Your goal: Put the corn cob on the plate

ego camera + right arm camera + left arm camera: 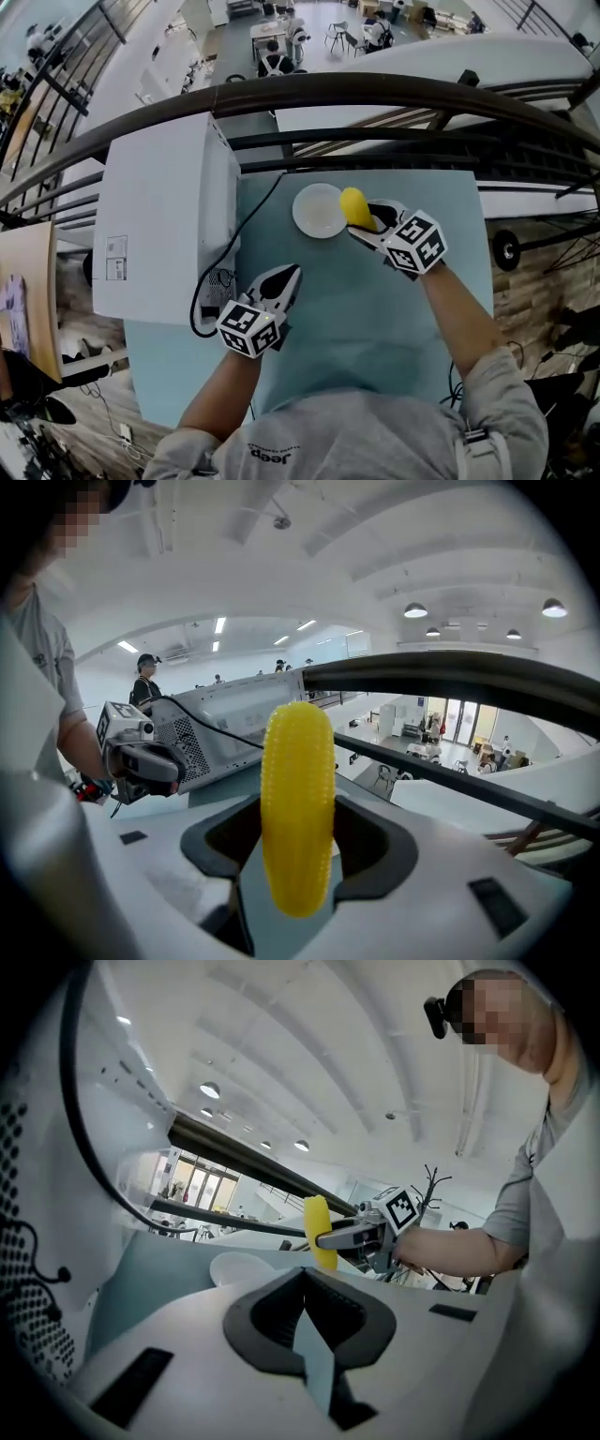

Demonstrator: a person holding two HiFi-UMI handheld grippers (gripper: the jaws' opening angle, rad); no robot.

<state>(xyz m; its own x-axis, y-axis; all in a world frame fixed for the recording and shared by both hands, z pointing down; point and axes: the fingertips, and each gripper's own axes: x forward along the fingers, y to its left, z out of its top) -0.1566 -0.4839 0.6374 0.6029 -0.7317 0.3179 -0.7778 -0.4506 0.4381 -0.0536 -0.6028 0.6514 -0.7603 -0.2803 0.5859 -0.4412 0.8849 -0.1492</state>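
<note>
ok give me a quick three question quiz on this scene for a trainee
1. Fill in: the jaws of the left gripper are ___, with nothing between them.
2. What grips the yellow corn cob? A the left gripper; B the right gripper; C nothing.
3. True or false: the cob lies flat on the round white plate.
Key: 1 shut; 2 B; 3 false.

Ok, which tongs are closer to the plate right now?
Right. The right tongs, gripping the corn cob, sit at the right rim of the plate. The left tongs, shut and empty, are farther back on the table, well clear of the plate.
</note>
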